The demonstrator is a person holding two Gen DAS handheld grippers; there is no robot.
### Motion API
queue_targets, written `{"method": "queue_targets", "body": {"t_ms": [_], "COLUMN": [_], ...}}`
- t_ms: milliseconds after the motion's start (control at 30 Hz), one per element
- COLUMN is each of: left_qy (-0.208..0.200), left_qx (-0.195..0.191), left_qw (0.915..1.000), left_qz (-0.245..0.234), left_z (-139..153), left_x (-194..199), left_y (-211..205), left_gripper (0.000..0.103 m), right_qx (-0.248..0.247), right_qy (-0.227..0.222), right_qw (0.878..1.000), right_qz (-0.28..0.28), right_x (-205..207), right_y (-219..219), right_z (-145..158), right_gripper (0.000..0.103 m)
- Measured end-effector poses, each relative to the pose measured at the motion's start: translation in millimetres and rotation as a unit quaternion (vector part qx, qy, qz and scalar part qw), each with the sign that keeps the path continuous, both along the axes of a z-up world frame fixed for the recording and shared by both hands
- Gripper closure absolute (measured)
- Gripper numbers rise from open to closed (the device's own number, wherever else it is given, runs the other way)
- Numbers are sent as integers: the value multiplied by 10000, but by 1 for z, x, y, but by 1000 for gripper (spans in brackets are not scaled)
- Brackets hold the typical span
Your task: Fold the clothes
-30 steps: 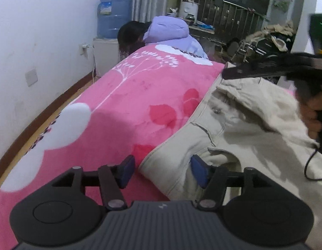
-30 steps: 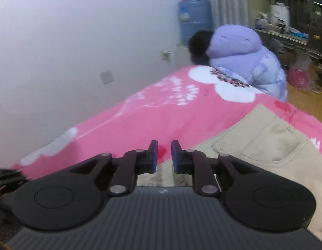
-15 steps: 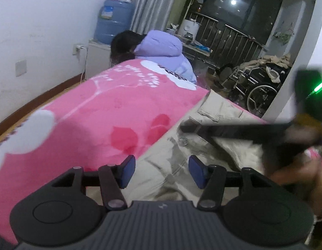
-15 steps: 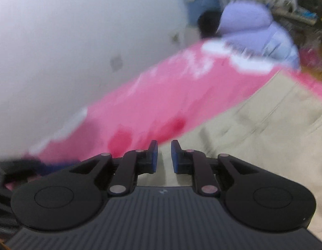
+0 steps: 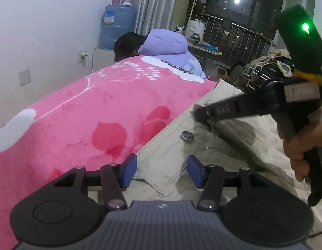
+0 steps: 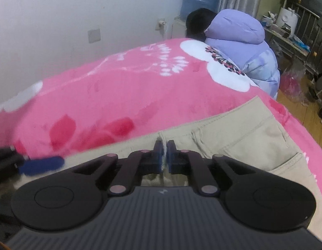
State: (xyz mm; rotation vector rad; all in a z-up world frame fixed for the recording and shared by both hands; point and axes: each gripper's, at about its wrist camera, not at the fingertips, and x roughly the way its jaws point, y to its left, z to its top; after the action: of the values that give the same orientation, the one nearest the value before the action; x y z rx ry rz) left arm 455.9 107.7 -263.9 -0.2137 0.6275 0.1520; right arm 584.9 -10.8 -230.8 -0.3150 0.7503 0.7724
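Beige trousers [image 5: 202, 152] lie on a pink flowered blanket [image 5: 102, 112], waistband and metal button [image 5: 187, 135] in front of me. My left gripper [image 5: 162, 171] is open, its blue pads either side of the waistband fabric, just above it. My right gripper [image 6: 164, 154] is shut on the trousers' waistband [image 6: 223, 123]; in the left wrist view its fingers [image 5: 204, 114] pinch the fabric near the button. The trousers also show in the right wrist view [image 6: 254, 141], with a back pocket to the right.
A person in a lilac hooded jacket [image 5: 167, 43] leans on the far end of the bed. A blue water bottle [image 5: 117, 29] stands by the white wall. A wheelchair with clothes [image 5: 271, 70] and a railing are at the back right.
My right gripper has come down onto the waistband and closed on it. My left gripper has moved forward along the trousers toward the button, still open.
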Motion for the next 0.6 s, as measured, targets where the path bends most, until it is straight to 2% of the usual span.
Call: {"method": "queue_targets", "body": {"t_ms": [67, 167, 267, 400, 500, 567, 600], "left_qy": [-33, -75, -96, -105, -102, -87, -75], "left_qx": [-29, -12, 3, 19, 67, 121, 150], "left_qw": [10000, 10000, 10000, 9999, 9999, 9999, 9999], "left_qz": [6, -4, -6, -6, -4, -19, -29], "left_z": [-1, -3, -3, -4, -4, -4, -4], "left_x": [-1, -2, -3, -3, -6, -5, -5], "left_y": [1, 1, 0, -1, -4, -6, -6], "left_gripper": [49, 49, 49, 48, 48, 46, 46], "right_qx": [143, 615, 562, 666, 1045, 1273, 1399], "right_qy": [33, 191, 140, 502, 854, 1120, 1269], "right_qw": [9999, 9979, 9982, 9965, 9907, 9853, 9817], "right_qz": [11, 72, 158, 55, -167, -232, -239], "right_x": [1, 0, -3, 3, 10, 13, 15], "right_y": [-2, -8, -1, -2, -9, -14, -17], "right_z": [1, 11, 9, -13, -19, -18, -15], "right_gripper": [99, 100, 100, 100, 95, 86, 76]}}
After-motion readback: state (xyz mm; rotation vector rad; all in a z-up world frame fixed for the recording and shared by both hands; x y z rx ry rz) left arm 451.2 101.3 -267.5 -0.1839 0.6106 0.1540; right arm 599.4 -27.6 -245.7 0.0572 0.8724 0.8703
